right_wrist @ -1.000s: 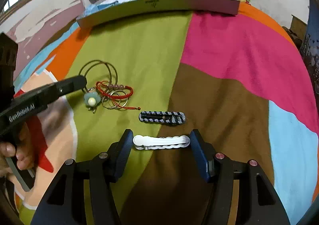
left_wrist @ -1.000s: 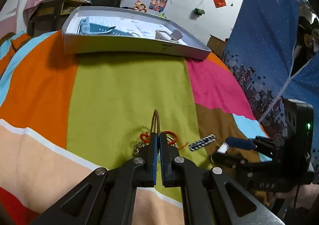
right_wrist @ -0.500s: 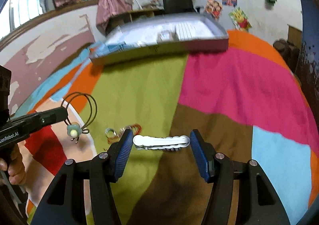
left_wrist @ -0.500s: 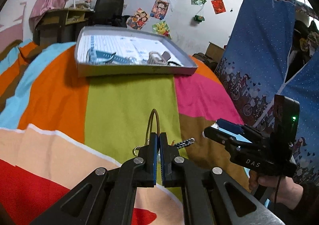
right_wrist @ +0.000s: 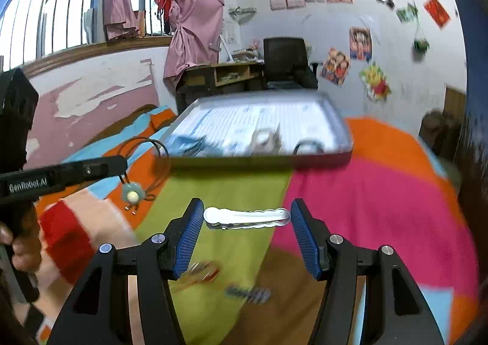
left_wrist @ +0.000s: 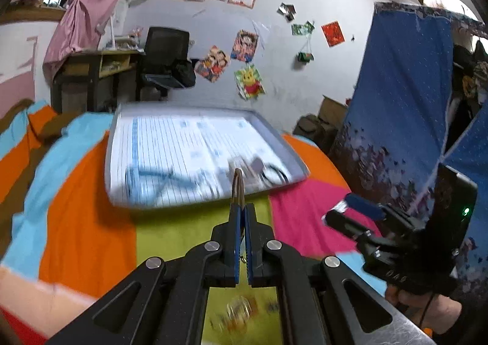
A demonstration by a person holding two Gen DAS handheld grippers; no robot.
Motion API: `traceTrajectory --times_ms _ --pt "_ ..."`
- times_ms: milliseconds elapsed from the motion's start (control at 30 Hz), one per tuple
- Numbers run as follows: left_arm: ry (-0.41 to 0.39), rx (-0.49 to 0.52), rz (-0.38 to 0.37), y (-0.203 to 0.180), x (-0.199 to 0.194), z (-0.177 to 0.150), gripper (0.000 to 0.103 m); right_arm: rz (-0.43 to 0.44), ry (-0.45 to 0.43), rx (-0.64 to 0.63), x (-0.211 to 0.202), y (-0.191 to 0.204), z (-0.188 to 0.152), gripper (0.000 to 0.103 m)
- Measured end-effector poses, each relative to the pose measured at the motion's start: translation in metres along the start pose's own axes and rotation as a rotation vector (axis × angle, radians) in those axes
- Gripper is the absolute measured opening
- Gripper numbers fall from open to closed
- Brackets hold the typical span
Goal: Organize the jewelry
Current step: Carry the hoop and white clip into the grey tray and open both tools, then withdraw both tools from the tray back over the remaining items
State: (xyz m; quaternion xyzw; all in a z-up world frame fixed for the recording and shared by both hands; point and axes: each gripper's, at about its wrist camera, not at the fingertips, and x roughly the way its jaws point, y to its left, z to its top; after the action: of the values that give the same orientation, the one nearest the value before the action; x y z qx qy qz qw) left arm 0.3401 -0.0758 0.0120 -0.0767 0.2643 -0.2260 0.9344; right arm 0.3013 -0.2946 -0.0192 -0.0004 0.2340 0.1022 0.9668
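Observation:
My left gripper is shut on a thin brown cord necklace, held in the air in front of the grey tray. In the right wrist view the necklace loops hang from it with a pale green flower pendant. My right gripper is shut on a white hair clip, held lengthwise between the blue pads, above the blanket. The tray holds a blue item and small pieces, all blurred.
A red bracelet and a striped dark hair clip lie on the striped blanket below. A desk and black chair stand behind the tray. A blue curtain hangs at the right.
Both grippers have risen off the blanket and moved toward the tray, each carrying its item. The bracelet and striped clip stay behind on the blanket.

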Motion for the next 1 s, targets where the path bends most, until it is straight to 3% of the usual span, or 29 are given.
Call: traceTrajectory --times_ms 133,233,400,500,733,867,1000 --pt "-0.031 -0.052 0.005 0.017 0.04 0.026 0.003 -0.051 -0.03 -0.006 0.034 -0.02 0.042 0.054" --pt "-0.032 -0.084 -0.006 0.027 0.072 0.036 0.003 -0.087 0.002 0.025 0.071 -0.04 0.058 0.054" --pt "0.021 -0.124 -0.017 0.037 0.12 0.04 0.003 -0.134 0.065 0.061 0.119 -0.061 0.062 0.054" --pt "0.064 -0.114 0.029 0.038 0.138 0.037 0.003 -0.141 0.109 0.072 0.142 -0.065 0.056 0.054" --pt "0.075 -0.121 0.116 0.042 0.138 0.031 0.005 -0.144 0.116 0.054 0.155 -0.06 0.048 0.055" --pt "0.095 -0.105 0.149 0.039 0.133 0.03 0.009 -0.154 0.098 0.071 0.146 -0.064 0.047 0.063" --pt "0.073 -0.101 0.168 0.033 0.115 0.032 0.032 -0.16 0.077 0.087 0.131 -0.067 0.05 0.066"
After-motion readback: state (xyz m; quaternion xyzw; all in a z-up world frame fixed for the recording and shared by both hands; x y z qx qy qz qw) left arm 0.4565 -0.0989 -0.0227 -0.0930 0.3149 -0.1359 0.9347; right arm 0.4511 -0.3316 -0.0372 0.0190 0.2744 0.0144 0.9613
